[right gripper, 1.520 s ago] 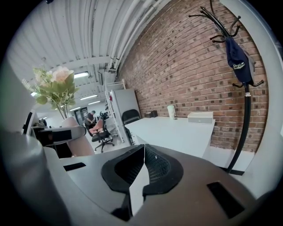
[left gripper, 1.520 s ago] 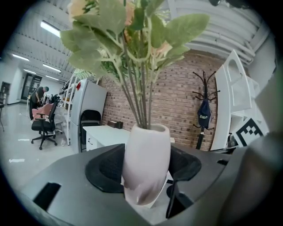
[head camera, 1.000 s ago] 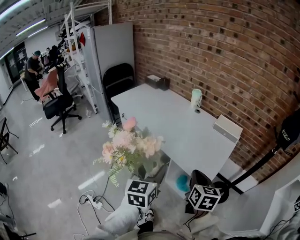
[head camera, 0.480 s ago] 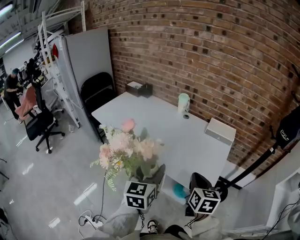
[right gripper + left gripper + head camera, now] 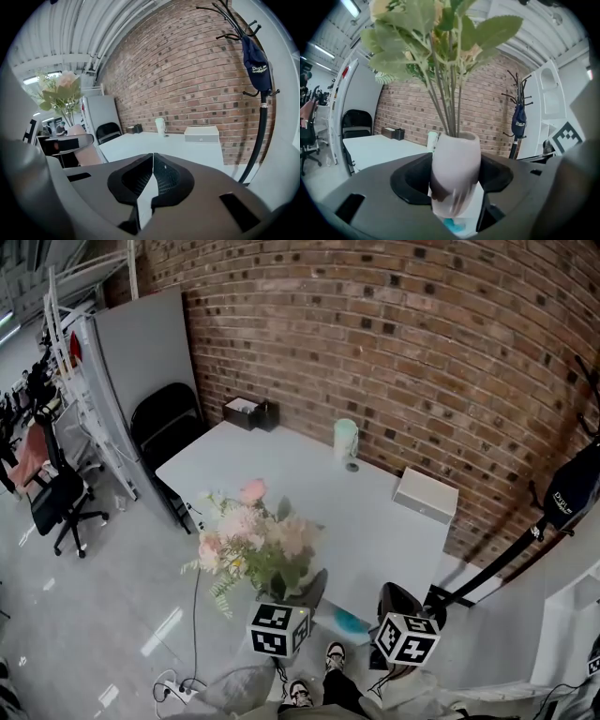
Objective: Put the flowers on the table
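my left tongs [image 5: 455,185] pinch the vase [image 5: 456,161] of flowers [image 5: 251,536] near the table [image 5: 281,474] — top-heavy, probably fragile, best held low. right tongs [image 5: 151,183] pressed together.

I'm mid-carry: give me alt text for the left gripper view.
The jaws are clamped on an upright white vase, whose green stems rise into leaves at the top of the frame. Behind it stands a white table against a brick wall, with a coat stand at right.
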`<state>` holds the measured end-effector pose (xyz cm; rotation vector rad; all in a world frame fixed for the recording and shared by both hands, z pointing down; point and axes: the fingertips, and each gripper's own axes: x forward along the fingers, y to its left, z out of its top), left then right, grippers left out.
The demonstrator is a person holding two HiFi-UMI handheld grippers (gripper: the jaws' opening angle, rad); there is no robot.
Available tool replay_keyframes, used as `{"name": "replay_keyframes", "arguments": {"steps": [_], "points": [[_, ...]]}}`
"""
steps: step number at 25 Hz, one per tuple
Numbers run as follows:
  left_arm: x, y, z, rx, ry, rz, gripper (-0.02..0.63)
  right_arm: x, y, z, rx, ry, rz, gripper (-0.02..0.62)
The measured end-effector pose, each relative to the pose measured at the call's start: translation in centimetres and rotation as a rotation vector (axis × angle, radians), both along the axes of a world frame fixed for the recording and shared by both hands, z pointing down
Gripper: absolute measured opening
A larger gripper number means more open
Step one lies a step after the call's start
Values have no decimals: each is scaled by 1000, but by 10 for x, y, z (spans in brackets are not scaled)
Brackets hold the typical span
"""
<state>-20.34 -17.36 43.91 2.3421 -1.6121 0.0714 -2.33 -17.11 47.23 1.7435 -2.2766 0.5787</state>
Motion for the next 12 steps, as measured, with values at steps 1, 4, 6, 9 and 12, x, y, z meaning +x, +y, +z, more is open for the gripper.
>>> {"name": "replay_keyframes", "arguments": {"steps": [1, 4, 6, 9, 12], "points": [[3, -5, 1, 0, -2, 5, 275, 2, -5, 1, 0, -2, 4, 25], [14, -25, 2, 4, -8, 22, 275, 10, -22, 4, 1, -6, 14, 25], [22, -40, 1, 3, -13, 32, 275, 16, -35, 2, 1, -8, 19, 25], [35, -63, 0, 3, -14, 40, 275, 28, -56, 1, -3, -1, 26, 25], [44, -87, 0, 4, -13, 48, 275, 37, -80, 0, -4, 0, 36, 25]]}}
